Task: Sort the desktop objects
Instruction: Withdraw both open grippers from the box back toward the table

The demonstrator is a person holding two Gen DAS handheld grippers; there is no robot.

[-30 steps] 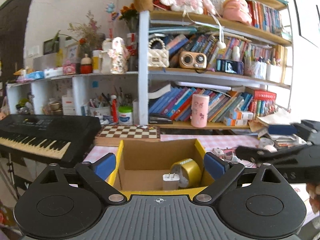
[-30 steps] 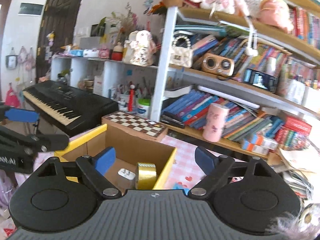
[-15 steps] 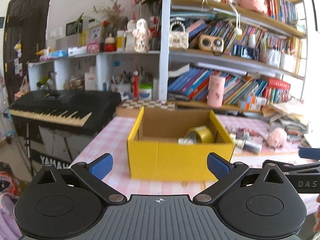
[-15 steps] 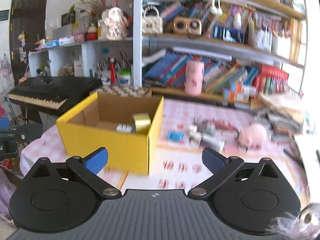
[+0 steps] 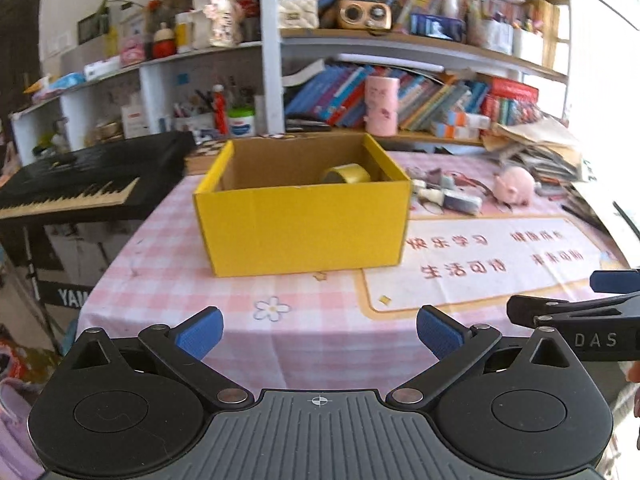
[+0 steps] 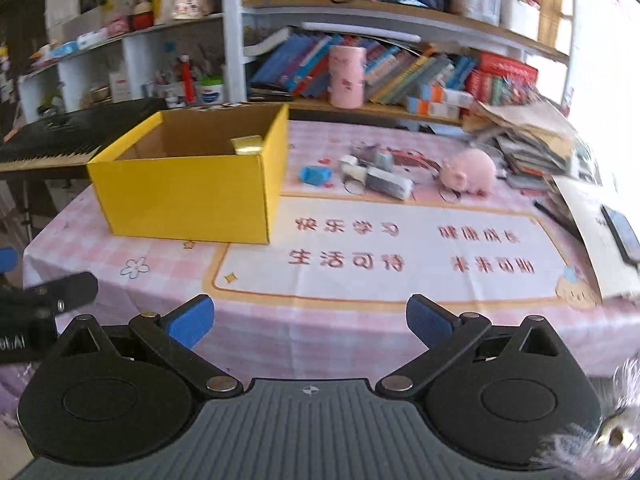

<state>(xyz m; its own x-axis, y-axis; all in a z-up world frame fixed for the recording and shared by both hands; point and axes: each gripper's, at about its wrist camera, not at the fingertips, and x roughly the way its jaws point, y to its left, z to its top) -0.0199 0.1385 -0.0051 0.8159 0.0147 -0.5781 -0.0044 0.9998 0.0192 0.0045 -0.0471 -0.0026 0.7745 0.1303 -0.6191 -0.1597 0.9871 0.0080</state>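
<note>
A yellow cardboard box [image 5: 304, 228] [image 6: 188, 196] stands open on the pink checked table. A gold tape roll [image 5: 346, 174] [image 6: 248, 145] lies inside it. To its right lie a blue object [image 6: 315, 175], a grey and white cluster of small items [image 6: 376, 174] [image 5: 448, 196] and a pink pig toy [image 6: 470, 170] [image 5: 514, 185]. My left gripper [image 5: 318, 330] is open and empty, near the table's front edge. My right gripper [image 6: 310, 322] is open and empty, also back at the front edge.
A white mat with red characters [image 6: 400, 252] covers the table's front right. A black keyboard [image 5: 80, 184] stands left of the table. Bookshelves [image 5: 400, 92] run behind. Stacked papers [image 6: 532, 140] and a phone [image 6: 622, 236] lie at the right.
Both grippers have pulled back and away from over the box to the table's front edge. The box now shows whole, farther off. Both stayed open.
</note>
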